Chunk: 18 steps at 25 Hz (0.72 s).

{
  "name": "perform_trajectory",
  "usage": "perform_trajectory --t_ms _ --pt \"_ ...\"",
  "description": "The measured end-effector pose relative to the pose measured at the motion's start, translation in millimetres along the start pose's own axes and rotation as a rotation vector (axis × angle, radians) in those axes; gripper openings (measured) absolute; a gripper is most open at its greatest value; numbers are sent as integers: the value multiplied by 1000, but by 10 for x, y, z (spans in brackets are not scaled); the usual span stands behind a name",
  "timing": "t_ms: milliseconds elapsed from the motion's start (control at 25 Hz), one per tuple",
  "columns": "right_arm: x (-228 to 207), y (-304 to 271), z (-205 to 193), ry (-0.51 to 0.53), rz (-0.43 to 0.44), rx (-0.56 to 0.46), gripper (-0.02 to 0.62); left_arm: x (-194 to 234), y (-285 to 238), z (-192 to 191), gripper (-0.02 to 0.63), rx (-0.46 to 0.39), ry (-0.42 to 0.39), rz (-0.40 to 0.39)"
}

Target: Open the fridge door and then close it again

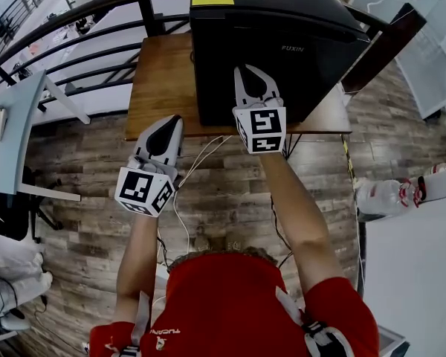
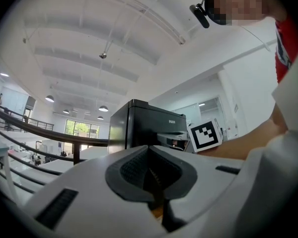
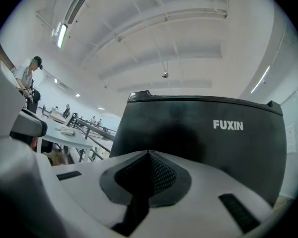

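Observation:
A black mini fridge (image 1: 282, 21) marked FUXIN stands on a small wooden table (image 1: 160, 80), its door closed. In the head view my right gripper (image 1: 251, 69) is held level against the left part of the door front, jaws shut and empty; I cannot tell whether it touches. In the right gripper view the fridge door (image 3: 198, 133) fills the picture just beyond the shut right gripper (image 3: 149, 152). My left gripper (image 1: 175, 117) hovers at the table's front edge, left of the fridge, shut and empty. The left gripper view shows the fridge (image 2: 144, 123) beyond the left gripper (image 2: 149, 148).
A dark metal railing (image 1: 82, 21) runs behind the table. A light desk (image 1: 11, 132) stands at the left, a white table (image 1: 416, 274) with a plastic bottle (image 1: 383, 195) at the right. White cables (image 1: 182, 199) lie on the wood floor below the table.

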State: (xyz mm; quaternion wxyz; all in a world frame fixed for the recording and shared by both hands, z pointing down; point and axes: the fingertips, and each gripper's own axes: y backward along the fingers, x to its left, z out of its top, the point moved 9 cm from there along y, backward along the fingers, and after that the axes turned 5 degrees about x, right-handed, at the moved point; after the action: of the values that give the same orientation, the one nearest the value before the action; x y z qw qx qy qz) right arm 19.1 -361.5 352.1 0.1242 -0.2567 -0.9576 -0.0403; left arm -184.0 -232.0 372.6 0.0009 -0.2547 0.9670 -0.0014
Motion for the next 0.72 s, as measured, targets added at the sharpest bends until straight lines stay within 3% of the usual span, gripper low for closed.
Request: perform_trajectory --t_ms 240,560,720 --pt "52 86 19 14 54 5 26 -41 -72 21 9 -9 0 -18" --pt "256 567 223 15 285 -67 26 -196 -57 131 9 -34 -14 -43" --pt "366 889 284 -9 357 -97 26 -314 -4 159 9 -44 -20 -57"
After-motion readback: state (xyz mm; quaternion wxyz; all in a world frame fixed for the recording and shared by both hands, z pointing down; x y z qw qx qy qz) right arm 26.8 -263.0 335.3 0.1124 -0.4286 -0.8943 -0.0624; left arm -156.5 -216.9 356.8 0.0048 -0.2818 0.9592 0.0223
